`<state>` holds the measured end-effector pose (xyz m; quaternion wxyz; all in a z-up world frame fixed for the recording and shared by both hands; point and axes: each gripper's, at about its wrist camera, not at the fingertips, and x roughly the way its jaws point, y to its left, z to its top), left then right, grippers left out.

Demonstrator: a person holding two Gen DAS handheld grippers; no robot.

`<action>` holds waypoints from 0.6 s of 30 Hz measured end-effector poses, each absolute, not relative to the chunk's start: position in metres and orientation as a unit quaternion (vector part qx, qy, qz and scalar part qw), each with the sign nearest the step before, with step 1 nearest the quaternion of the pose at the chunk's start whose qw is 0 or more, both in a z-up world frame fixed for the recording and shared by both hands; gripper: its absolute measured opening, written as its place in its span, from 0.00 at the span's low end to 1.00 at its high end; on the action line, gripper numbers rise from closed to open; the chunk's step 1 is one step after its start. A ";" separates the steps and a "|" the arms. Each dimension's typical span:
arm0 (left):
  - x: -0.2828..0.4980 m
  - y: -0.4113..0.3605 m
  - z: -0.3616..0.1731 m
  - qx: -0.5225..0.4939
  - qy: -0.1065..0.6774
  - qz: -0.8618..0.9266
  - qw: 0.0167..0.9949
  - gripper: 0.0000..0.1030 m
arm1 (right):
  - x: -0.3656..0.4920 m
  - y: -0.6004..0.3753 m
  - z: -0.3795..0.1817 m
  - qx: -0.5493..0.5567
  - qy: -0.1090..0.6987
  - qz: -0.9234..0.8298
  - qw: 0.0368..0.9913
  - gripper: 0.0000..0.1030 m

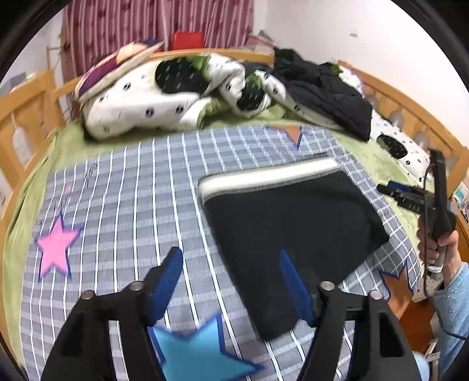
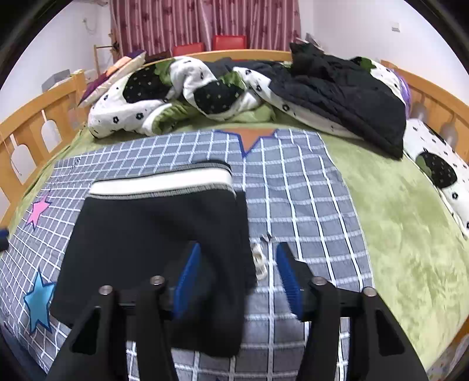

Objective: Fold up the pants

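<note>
Pants: black pants point(image 2: 152, 234) folded on checked blanket point(image 2: 307, 190).
Hand-held grippers: left hand-held gripper point(image 1: 231, 287) and right hand-held gripper point(image 2: 239, 278) wide open, empty.
Risk: a fingertip snagging an edge could undo the fold.

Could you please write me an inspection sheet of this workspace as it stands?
Surface: grey checked blanket with star patches, spread over a green bed cover.
Job's things: black pants with a white waistband, lying folded and flat on the blanket.
Clutter: rumpled white patterned quilt, black jacket and pillows at the far end.
Grippers: left hand-held gripper open, its right finger over the pants' near edge; right hand-held gripper open, straddling the pants' right edge. Neither grips anything.
Cables: thin black cable running down the right hand-held gripper's handle.
Surroundings: wooden bed rail, red striped curtain, white walls.
</note>
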<state>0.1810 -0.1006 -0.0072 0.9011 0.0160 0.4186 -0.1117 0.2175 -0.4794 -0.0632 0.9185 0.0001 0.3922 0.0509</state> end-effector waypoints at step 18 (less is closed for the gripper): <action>0.286 -0.094 -0.179 -0.169 0.474 -0.240 0.830 0.54 | 0.310 -0.473 -0.156 0.017 0.473 0.093 0.876 0.68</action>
